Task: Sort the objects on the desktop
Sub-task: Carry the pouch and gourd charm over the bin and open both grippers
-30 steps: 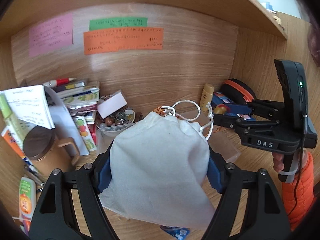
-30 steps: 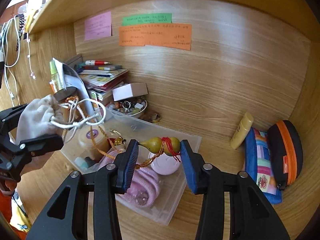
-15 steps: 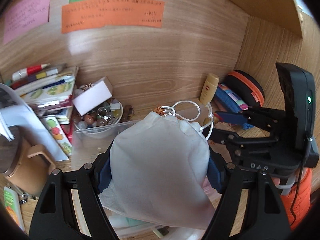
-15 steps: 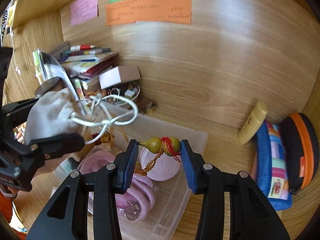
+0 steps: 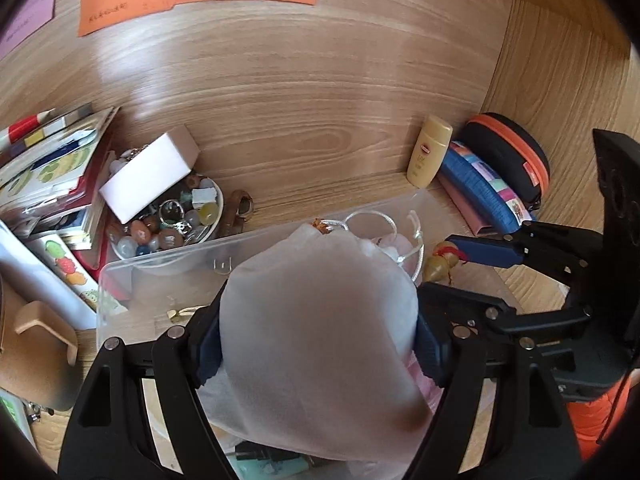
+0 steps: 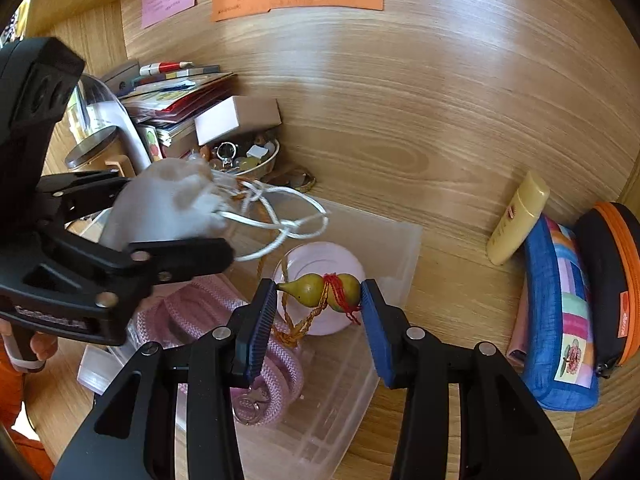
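The left gripper (image 5: 320, 344) has its jaws clamped on a soft white drawstring cloth pouch (image 5: 320, 320), held above the clear plastic storage bin (image 6: 400, 248) on the wooden bench (image 6: 452, 292). The right gripper (image 6: 319, 312) pinches a small yellow-green gourd charm with red thread at its waist (image 6: 320, 290) end to end between its jaws, over a round pale pink lid (image 6: 320, 256) and a coil of pink braided rope (image 6: 224, 320) inside the bin. The charm's orange braided cord (image 6: 298, 326) runs back toward the pouch mouth, where the loose white drawstring loops (image 6: 280, 216) hang. The chief risk, as I judge it, is tangling: if either gripper pulls away, the cord or loops could snag, dragging the charm out of its slim end-on grip. The rounded gourd may also squirt sideways from the pads.
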Available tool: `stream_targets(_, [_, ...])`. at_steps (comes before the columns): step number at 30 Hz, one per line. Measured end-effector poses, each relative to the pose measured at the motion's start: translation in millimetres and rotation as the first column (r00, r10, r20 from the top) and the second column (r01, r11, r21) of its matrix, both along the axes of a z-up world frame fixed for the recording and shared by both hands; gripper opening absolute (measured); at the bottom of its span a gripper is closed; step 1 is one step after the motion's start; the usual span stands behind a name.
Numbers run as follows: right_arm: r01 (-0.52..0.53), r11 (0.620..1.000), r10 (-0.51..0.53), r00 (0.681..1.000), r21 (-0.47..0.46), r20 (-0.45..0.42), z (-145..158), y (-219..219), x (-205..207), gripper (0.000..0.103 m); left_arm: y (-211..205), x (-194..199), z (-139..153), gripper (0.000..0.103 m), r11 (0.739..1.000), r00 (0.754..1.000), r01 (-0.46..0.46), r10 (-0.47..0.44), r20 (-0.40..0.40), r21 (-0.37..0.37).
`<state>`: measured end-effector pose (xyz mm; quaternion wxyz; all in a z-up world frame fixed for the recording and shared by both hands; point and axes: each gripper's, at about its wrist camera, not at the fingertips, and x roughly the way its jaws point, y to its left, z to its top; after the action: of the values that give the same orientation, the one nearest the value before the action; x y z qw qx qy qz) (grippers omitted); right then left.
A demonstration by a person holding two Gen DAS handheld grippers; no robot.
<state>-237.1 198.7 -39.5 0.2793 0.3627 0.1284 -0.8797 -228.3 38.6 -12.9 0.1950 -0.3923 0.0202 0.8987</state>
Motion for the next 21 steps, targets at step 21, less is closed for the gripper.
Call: stream_targets(21, [-0.002, 0.999, 0.005, 0.998, 0.041, -0.062, 6, -3, 7, 0.056, 7, 7, 7, 0.086, 0.998, 0.999, -0.011, 0.009, -0.041, -0.057])
